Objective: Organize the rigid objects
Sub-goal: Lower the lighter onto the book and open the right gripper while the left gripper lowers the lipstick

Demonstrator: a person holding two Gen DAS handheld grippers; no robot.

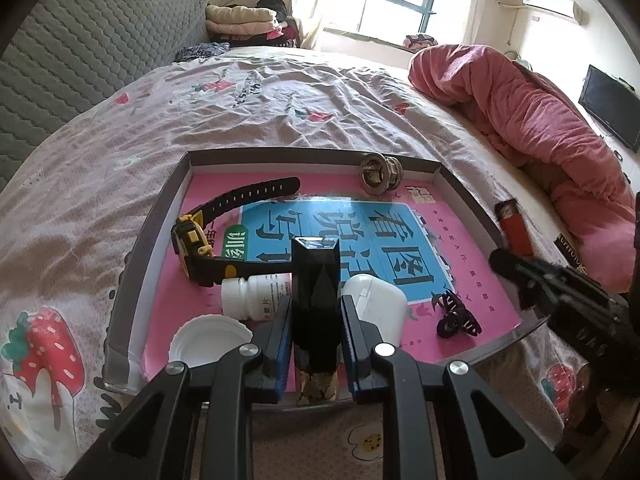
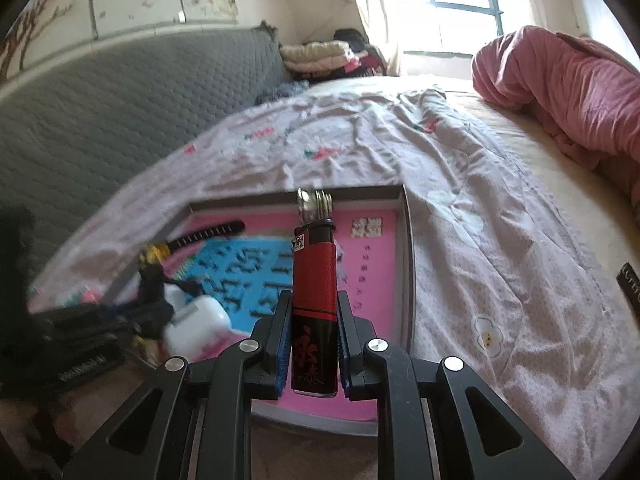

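You have a big bed under it all, and on it sits the tray, a shallow box with a pink book cover as its floor; it looks like the place where all the hard things go, so that is likely why both your grippers are near it. Inside the tray lie the watch, the white case, the pill bottle, the white lid, the metal ring at the far wall, and the small black clip near the right edge. Your left gripper is closed most of the way on a black tube, which stands up between the pads over the near part of the tray, so you seem ready to set it down there. Your right gripper is closed just as snug on the red lighter, held upright over the right side of the tray, with the ring just past its top. Both things are pinched on their flat sides, which I think keeps them from slipping
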